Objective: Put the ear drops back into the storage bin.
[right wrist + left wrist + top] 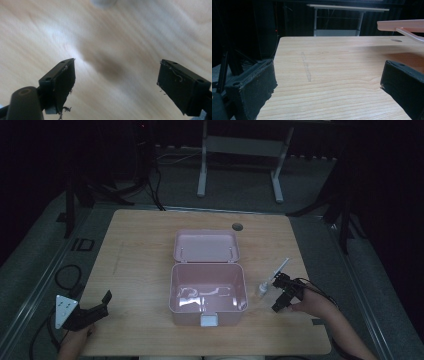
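An open pink plastic box [173, 290] stands mid-table, its lid [206, 245] tipped back flat behind it. Something clear and shiny lies inside; I cannot tell what. Just right of the box lies a thin white syringe-like item [274, 274], pointing away to the far right. My right gripper [279, 292] hovers open right beside its near end, jaws aimed down at the wood [117, 70], with a blurred pale object [102, 2] at the top edge. My left gripper [102, 306] rests open at the near left corner [328, 75], holding nothing. The pink lid [402, 25] shows to its upper right.
The wooden table [140, 270] has a round cable hole [237, 226] near its far edge. A white metal stand [240, 150] is on the floor behind it. Cables [67, 275] lie on the floor at left. A faint grey streak [305, 67] marks the wood.
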The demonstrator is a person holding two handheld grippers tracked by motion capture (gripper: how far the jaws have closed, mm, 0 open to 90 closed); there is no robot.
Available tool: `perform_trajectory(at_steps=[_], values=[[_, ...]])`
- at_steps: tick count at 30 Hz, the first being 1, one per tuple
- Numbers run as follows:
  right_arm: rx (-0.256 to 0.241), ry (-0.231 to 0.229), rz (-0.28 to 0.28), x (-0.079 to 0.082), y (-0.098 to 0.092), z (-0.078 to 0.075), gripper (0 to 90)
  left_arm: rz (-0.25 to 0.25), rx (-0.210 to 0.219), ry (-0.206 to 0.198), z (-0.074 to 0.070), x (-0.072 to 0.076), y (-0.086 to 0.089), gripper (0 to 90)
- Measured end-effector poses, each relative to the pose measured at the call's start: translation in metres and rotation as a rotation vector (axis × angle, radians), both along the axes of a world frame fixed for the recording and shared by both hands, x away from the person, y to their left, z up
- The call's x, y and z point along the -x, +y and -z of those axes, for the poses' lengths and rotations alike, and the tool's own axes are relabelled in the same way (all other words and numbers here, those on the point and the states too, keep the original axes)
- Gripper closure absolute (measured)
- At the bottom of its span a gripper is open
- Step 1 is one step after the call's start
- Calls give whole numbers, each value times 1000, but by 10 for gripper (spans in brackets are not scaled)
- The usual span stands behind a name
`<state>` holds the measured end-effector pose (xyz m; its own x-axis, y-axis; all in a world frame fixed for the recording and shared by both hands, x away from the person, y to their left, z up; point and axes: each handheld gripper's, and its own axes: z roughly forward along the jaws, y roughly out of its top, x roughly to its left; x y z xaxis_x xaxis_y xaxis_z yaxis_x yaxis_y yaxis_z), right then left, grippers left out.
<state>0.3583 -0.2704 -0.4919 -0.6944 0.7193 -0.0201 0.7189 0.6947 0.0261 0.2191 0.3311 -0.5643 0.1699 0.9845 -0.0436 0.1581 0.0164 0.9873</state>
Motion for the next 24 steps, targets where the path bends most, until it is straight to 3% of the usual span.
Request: perform_trajectory(at_steps=[11, 24], values=[[-22, 22, 5, -25, 21, 4, 170, 2, 0, 0, 0, 0, 0, 4], [-28, 44, -21, -39, 43, 10, 258, 5, -2, -1, 0, 0, 0, 4]])
